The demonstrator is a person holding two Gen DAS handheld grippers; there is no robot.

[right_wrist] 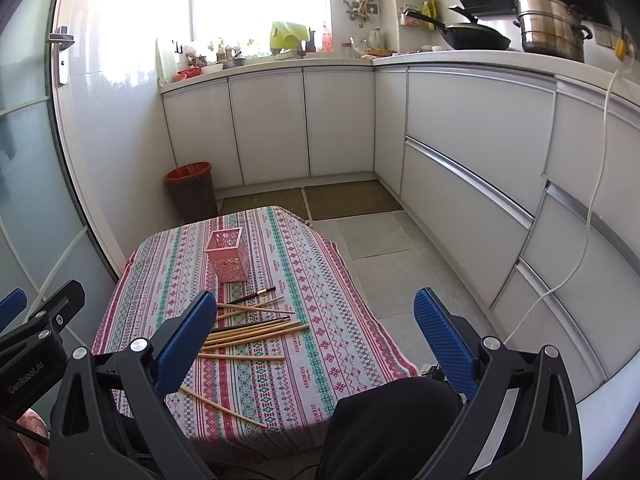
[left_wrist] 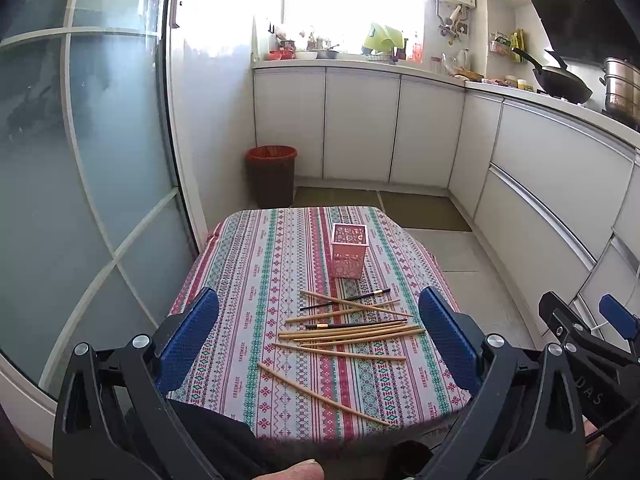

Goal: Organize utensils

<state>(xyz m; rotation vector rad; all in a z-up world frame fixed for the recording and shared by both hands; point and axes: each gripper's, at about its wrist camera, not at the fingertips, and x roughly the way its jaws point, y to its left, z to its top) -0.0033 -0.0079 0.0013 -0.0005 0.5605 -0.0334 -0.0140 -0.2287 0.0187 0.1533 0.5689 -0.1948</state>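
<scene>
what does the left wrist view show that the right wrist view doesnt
Only the left wrist view shows the whole chopstick pile unobstructed, framed between the open left tool, with the big frosted glass door filling its left side.

Only the right wrist view shows the white cable hanging down the drawer fronts and the steel steamer pot in full. The open right tool sits here, its left pad covering the pile's near ends.

Both show the pink holder, the patterned tablecloth, the red-lined bin and the wok.
</scene>
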